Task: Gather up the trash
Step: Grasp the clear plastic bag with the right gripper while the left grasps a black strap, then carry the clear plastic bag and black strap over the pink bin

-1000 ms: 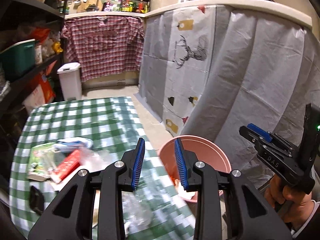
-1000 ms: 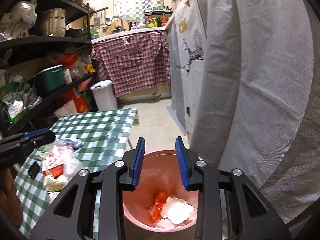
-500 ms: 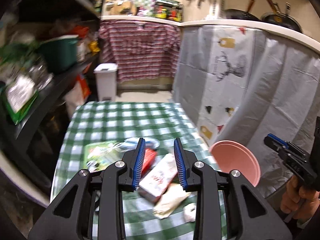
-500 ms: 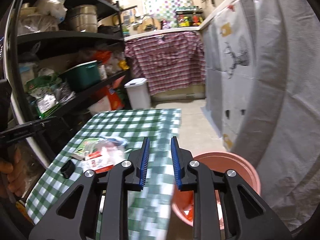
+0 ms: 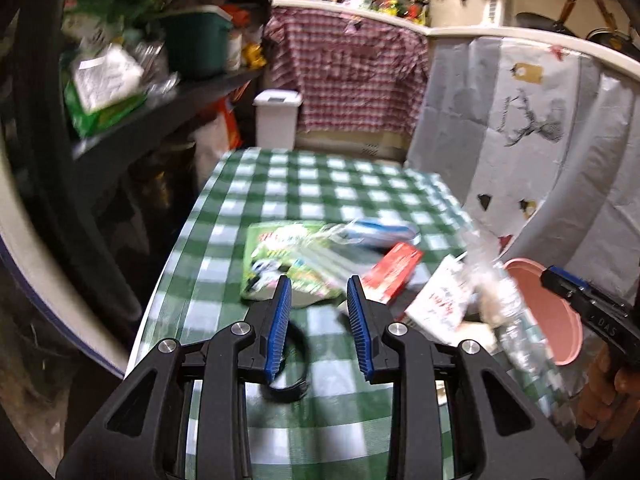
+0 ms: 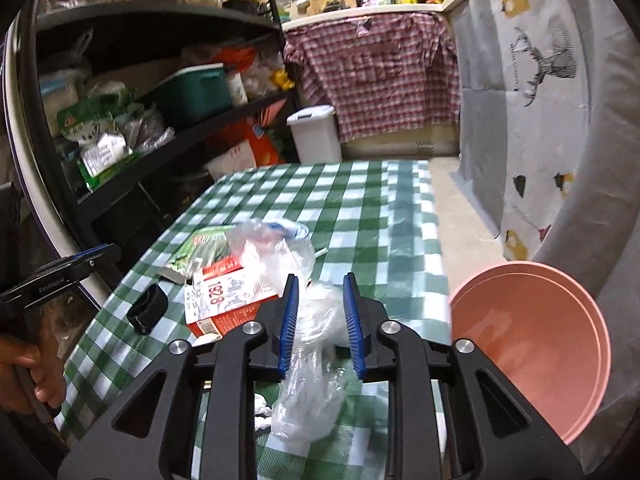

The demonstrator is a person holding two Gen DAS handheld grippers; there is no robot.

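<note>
A heap of trash lies on the green checked table (image 5: 320,184): a green packet (image 5: 280,264), a red box (image 5: 394,272), a white carton (image 5: 444,300), a clear plastic bottle (image 5: 506,320) and a black ring (image 5: 288,368). My left gripper (image 5: 318,322) hovers open over the black ring, holding nothing. My right gripper (image 6: 320,320) is over the crumpled clear plastic (image 6: 312,384), which shows through its gap. Its jaws are opening and the pads do not press on the plastic. The carton (image 6: 224,300) lies just left of it. The pink bin (image 6: 536,344) stands off the table's right edge.
Dark shelves (image 6: 160,80) packed with bags and a green box run along the left of the table. A grey sheet (image 6: 540,100) hangs on the right. A white pedal bin (image 6: 316,132) stands on the floor beyond the table. A hand (image 6: 24,360) holds the left gripper.
Both grippers swung left from above the pink bin to over the table's trash and sank a little. The right jaws narrowed, then widened again.
</note>
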